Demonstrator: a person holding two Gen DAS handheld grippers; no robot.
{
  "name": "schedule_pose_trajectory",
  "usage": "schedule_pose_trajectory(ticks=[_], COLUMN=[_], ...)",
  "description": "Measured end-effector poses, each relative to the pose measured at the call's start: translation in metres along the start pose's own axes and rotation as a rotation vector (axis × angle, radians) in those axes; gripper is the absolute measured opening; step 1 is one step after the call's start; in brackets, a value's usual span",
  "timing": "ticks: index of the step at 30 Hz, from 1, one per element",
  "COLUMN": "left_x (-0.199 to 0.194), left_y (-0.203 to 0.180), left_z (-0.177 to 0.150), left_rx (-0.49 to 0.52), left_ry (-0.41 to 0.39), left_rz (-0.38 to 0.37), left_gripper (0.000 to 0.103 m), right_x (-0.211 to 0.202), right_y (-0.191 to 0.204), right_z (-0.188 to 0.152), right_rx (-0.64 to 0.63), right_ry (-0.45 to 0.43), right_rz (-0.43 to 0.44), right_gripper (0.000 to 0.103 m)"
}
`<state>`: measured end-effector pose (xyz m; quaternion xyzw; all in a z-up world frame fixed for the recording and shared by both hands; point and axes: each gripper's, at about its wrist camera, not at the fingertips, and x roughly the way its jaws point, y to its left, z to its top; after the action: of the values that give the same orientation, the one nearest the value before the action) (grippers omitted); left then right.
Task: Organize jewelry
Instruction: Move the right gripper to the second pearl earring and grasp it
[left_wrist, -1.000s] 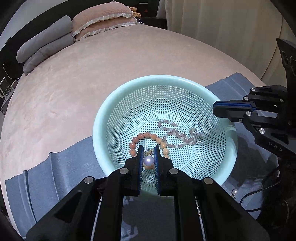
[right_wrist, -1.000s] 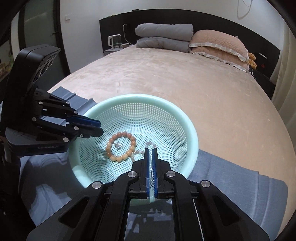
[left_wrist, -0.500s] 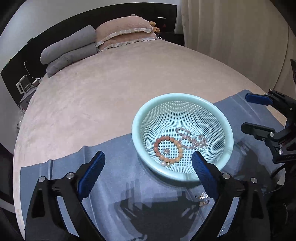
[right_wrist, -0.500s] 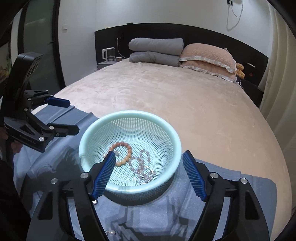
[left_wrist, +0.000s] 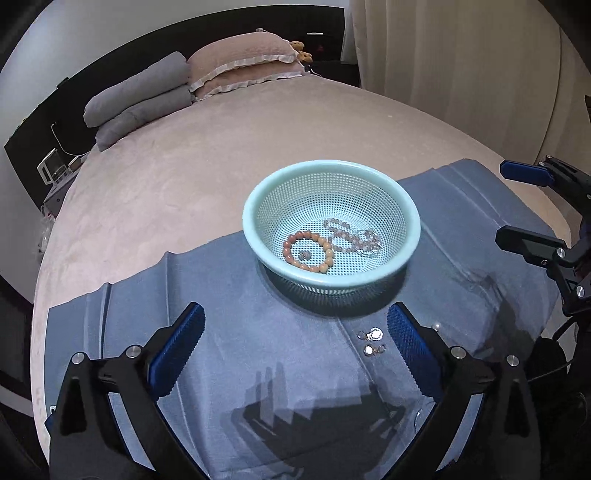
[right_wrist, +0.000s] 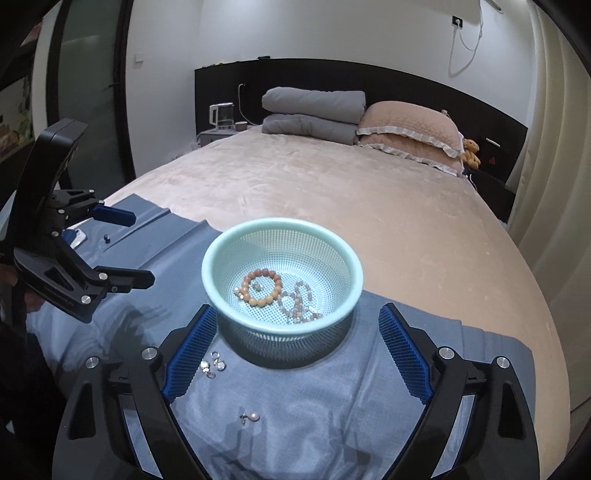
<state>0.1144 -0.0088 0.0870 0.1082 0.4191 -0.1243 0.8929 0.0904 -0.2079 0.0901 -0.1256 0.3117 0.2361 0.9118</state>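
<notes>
A mint-green mesh basket (left_wrist: 413, 218) (right_wrist: 354, 266) stands on a blue cloth (left_wrist: 258, 332) (right_wrist: 314, 398) on the bed. In it lie an orange bead bracelet (left_wrist: 308, 251) (right_wrist: 261, 287), a pale pink bead bracelet (left_wrist: 351, 240) (right_wrist: 299, 304) and a small pearl earring (right_wrist: 237, 292). Small silvery earrings (left_wrist: 371, 339) (right_wrist: 213, 363) lie on the cloth in front of the basket; another pearl earring (right_wrist: 251, 417) lies nearer. My left gripper (left_wrist: 295, 350) (right_wrist: 122, 247) is open and empty, held back from the basket. My right gripper (right_wrist: 295, 354) (left_wrist: 517, 206) is open and empty, jaws astride the basket's near side.
The bed (right_wrist: 332, 184) has a beige cover. Grey folded blankets (right_wrist: 314, 114) and pink pillows (right_wrist: 410, 129) lie at the headboard. A nightstand with a kettle (right_wrist: 221, 114) stands at the left. Curtains (left_wrist: 461, 55) hang beside the bed.
Both grippers opened and pulled back from over the basket. The left gripper let go of a pearl earring, which now lies in the basket.
</notes>
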Motion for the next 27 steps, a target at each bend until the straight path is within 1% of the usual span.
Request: schedule_pose_trajectory(ticks=[8,12,19,22,27], left_x=[0.024,0.041,0.078,0.092,0.115], left_y=[-0.022,-0.030,-0.040,-0.042,-0.037], left_z=[-0.018,-0.026,-0.042,-0.046,-0.048], left_rx=[0.017,0.030,0.033,0.037,0.014], left_ry=[0.066,0.096,0.175,0.192,0.219], left_rz=[-0.031,-0.047,-0.082,-0.084,-0.052], left_gripper=[0.097,0.097,0.097,0.097,0.097], right_x=[0.005,0.019,0.049,0.061,0.078], right_y=[-0.004,-0.004,0.007,0.013,0.024], right_z=[-0.030,-0.043,-0.071,-0.080,-0.095], right_rx=[0.039,0.049,0.043,0.040,0.038], right_ry=[0.064,0.103,0.171,0.191,0.200], right_rz=[0.008,0.012,0.036,0.044,0.038], right_gripper=[0.085,0.085,0.085,0.084,0.084])
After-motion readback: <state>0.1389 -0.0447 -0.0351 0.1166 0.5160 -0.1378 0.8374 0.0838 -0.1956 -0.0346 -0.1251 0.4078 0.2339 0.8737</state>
